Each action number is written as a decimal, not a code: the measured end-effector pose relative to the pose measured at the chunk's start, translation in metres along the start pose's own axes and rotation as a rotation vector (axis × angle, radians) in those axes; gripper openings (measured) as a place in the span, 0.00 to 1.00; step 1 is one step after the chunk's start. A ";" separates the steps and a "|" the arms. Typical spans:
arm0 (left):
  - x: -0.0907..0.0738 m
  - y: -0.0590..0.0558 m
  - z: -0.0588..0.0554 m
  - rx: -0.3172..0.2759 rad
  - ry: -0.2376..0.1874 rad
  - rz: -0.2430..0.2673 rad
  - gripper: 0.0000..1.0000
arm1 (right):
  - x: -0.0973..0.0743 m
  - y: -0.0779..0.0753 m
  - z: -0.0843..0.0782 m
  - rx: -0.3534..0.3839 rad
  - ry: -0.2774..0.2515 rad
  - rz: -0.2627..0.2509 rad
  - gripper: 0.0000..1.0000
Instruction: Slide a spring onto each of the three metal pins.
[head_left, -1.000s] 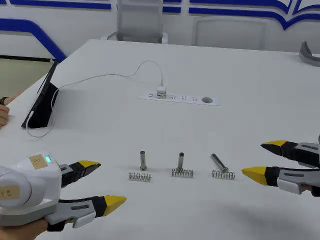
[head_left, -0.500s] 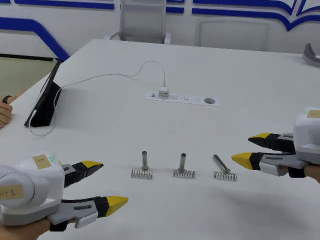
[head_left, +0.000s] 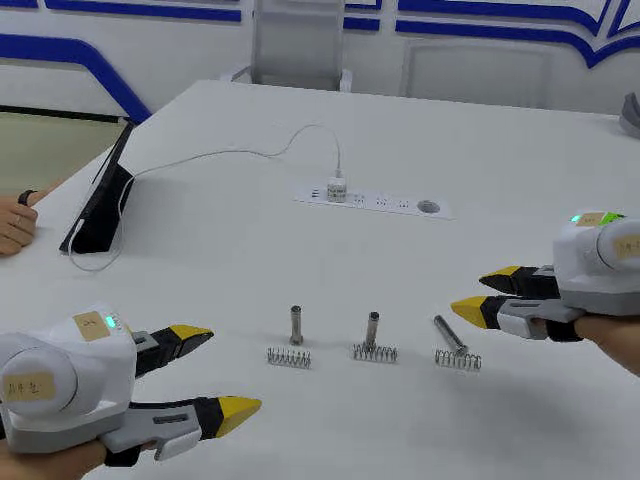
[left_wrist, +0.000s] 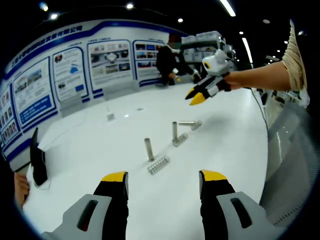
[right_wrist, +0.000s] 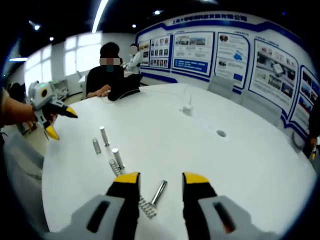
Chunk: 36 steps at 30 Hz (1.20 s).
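Left gripper (head_left: 225, 370) hung low over the near-left part of the white table (head_left: 250, 240), jaws spread wide, nothing between the yellow tips. Right gripper (head_left: 478, 293) hovered on the far right, jaws parted too and empty, tips pointed in toward the row of parts. And there was the row, lined up between the two tools: left pin (head_left: 296, 325) stood upright, left spring (head_left: 288, 357) lay flat just in front of it. Middle pin (head_left: 372, 329) was upright as well, middle spring (head_left: 375, 352) right at its foot. Right pin (head_left: 448, 334) was down on its side, angled across the table, with right spring (head_left: 457, 360) lying just beside its near end; the right gripper view had that pair straight ahead of its own open jaws. No spring sat on any pin. Farther back, a power strip (head_left: 375, 202) lay on the table, a white cable (head_left: 220, 152) ran from it off to a dark tablet (head_left: 100, 195) propped at the left edge.
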<state>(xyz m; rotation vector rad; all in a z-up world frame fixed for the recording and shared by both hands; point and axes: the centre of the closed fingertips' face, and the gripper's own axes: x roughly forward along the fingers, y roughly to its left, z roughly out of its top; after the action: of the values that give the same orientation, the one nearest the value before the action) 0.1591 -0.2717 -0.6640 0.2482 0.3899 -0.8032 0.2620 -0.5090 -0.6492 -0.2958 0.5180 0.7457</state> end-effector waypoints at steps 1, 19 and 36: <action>0.000 0.000 0.000 -0.001 -0.002 0.000 0.58 | 0.003 0.000 0.000 0.008 0.004 -0.001 0.33; 0.003 -0.007 0.000 -0.008 0.000 -0.010 0.56 | 0.035 -0.005 -0.023 0.068 0.113 -0.049 0.26; 0.004 -0.011 -0.006 -0.023 0.004 -0.014 0.55 | 0.052 -0.003 -0.047 0.125 0.214 -0.097 0.20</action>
<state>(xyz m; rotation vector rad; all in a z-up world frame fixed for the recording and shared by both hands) 0.1521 -0.2791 -0.6714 0.2257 0.4052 -0.8116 0.2806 -0.5023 -0.7163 -0.2832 0.7445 0.5876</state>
